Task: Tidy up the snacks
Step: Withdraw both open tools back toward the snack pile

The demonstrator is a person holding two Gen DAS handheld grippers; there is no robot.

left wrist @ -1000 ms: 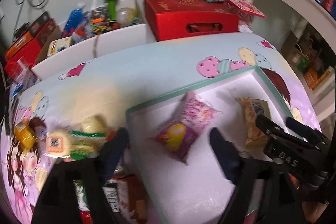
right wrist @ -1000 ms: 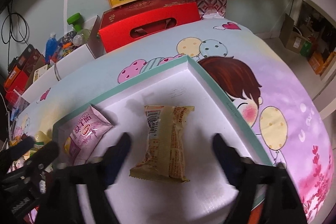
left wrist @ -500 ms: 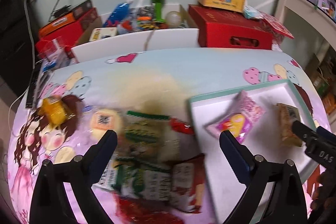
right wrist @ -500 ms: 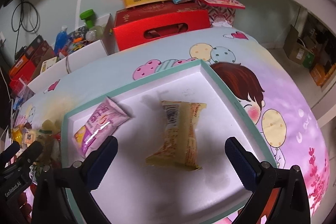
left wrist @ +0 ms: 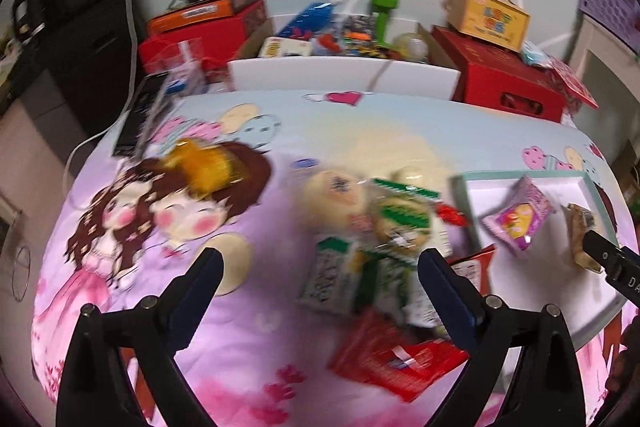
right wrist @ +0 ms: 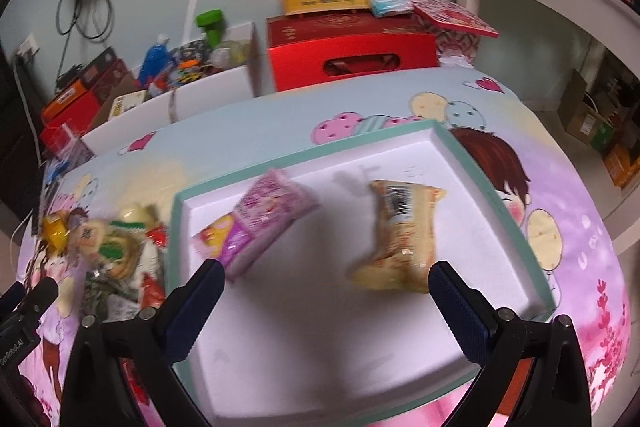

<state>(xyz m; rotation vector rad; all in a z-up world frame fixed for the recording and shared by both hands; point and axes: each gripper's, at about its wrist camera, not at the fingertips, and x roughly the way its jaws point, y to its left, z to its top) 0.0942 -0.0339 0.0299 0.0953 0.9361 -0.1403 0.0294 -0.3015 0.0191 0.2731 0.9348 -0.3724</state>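
Two packets, pink [right wrist: 256, 223] and tan [right wrist: 400, 231], lie in the tray [right wrist: 492, 195]; the loose pile [left wrist: 376, 247] sits beside its left edge. I read both left gripper [left wrist: 320, 279] and right gripper [right wrist: 324, 287] as wide, empty. Packets look light, soft, slippery: I would grip mid-body.

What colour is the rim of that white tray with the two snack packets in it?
Pale teal-green rim around a white inside; the right wrist view shows it best.

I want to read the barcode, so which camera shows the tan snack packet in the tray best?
The right wrist view: the tan packet lies whole and central in the tray, barcode up. The left wrist view shows only a sliver at its edge, partly behind the other gripper.
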